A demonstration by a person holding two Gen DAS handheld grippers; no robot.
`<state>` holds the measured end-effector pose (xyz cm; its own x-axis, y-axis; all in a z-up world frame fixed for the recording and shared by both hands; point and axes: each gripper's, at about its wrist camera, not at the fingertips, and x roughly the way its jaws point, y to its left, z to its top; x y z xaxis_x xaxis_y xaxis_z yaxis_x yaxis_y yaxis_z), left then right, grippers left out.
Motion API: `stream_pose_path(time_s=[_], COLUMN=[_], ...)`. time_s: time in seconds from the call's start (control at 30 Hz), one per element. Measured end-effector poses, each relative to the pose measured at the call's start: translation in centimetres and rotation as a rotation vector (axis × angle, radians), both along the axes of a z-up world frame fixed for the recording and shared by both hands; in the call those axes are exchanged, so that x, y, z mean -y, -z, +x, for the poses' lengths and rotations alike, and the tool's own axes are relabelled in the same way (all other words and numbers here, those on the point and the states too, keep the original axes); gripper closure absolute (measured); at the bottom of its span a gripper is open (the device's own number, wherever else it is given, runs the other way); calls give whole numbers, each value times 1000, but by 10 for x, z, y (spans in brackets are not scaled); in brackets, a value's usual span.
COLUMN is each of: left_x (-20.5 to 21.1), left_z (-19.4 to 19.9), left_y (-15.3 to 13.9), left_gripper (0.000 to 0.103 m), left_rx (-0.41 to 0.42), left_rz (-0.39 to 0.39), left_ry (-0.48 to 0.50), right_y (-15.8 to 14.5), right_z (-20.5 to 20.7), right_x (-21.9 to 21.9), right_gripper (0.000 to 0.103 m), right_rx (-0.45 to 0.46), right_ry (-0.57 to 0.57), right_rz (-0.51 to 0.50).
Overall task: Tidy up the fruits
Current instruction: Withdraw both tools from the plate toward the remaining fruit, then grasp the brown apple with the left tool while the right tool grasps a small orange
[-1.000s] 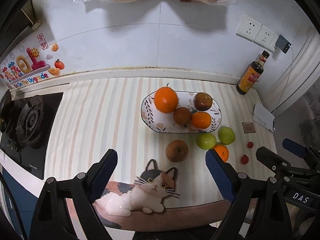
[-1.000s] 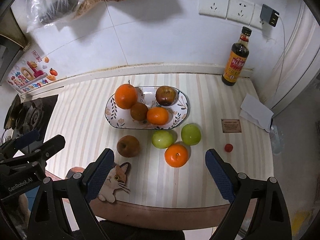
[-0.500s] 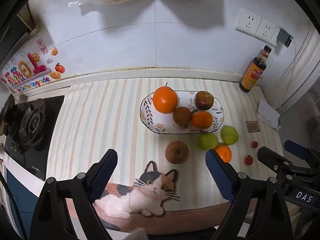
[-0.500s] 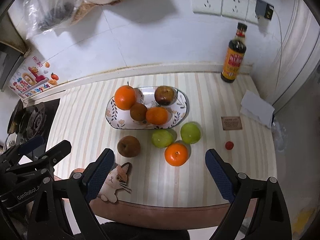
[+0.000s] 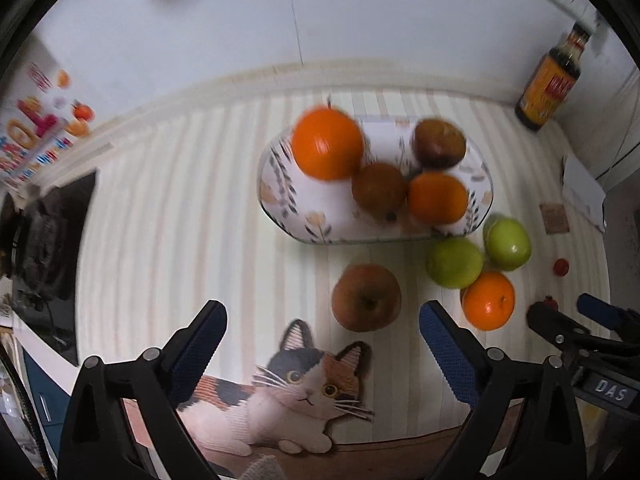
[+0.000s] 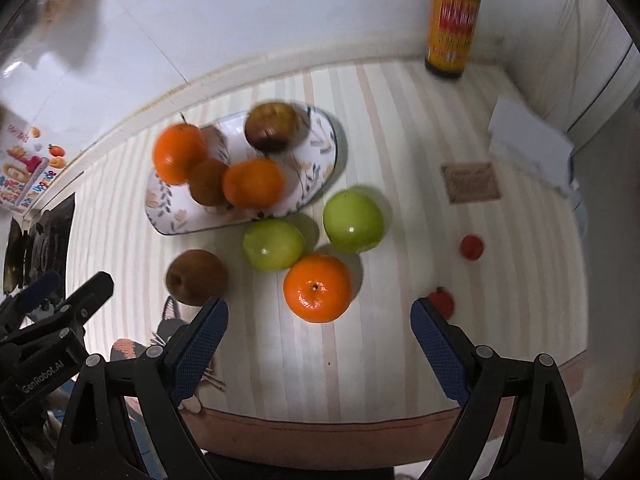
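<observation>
**Both hand-held grippers spread wide above loose fruit**

The left hand-held gripper (image 5: 322,332) is hanging over the striped table (image 5: 180,200) with its blue fingers (image 5: 196,344) spread wide, gripping nothing and touching nothing. Just ahead of it, slightly toward its right finger, a brown apple (image 5: 366,297) is sitting on the table beside a cat-shaped mat (image 5: 292,396). Farther ahead a flowered plate (image 5: 280,196) is carrying two oranges and two dark fruits.

The right hand-held gripper (image 6: 319,330) is likewise spread wide and empty. An orange (image 6: 318,288) is lying directly ahead, between the lines of its fingers (image 6: 438,350) but beyond their tips, not in contact. Two green apples (image 6: 273,245) (image 6: 353,221) are resting just past the orange, touching or nearly touching it, next to the plate's near rim. A small red fruit (image 6: 442,301) is sitting just beside the right finger's tip, and another (image 6: 471,246) lies farther ahead to the right. A sauce bottle (image 6: 452,24) is standing far ahead against the wall.
</observation>
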<state>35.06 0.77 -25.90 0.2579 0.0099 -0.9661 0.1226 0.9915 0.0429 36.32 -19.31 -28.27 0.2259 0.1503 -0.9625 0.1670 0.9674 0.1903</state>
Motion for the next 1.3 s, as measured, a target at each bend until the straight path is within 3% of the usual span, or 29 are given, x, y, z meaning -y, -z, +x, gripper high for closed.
stream_pose_path(time_s=[0.13,0.27,0.43,0.5,0.57,0.63,0.7,0.9,1.1,1.3], left_x=[3,15,30,35,34,32,31,33,15,10], left_z=[9,12,20,25,31,33,31,8,-25,-18], left_y=[29,50,72,79,84,87,88,79,75,92], left_gripper=[4,4,5,8,11,31,43,44,42,37], left_rx=[-97,-137,-177,-176,-177,-172,-180,-160,-184,-249], left_rz=[-39,-7,9,25,-5,-20,-68,-39,-87,-152], left_ry=[18,71,120,123,120,120,123,149,141,122], right_y=[38,68,91,99,102,103,104,107,110,111], right_z=[10,17,22,22,21,20,17,3,-21,-24], right_x=[-4,-4,-7,-8,-6,-6,-5,-12,-28,-37], right_gripper=[8,9,24,36,36,36,36,36,36,36], right_rx=[-60,-103,-130,-139,-125,-121,-118,-145,-172,-154], right_ry=[-3,18,24,18,30,19,9,-19,-74,-90], right_rz=[5,47,76,71,93,93,90,101,121,86])
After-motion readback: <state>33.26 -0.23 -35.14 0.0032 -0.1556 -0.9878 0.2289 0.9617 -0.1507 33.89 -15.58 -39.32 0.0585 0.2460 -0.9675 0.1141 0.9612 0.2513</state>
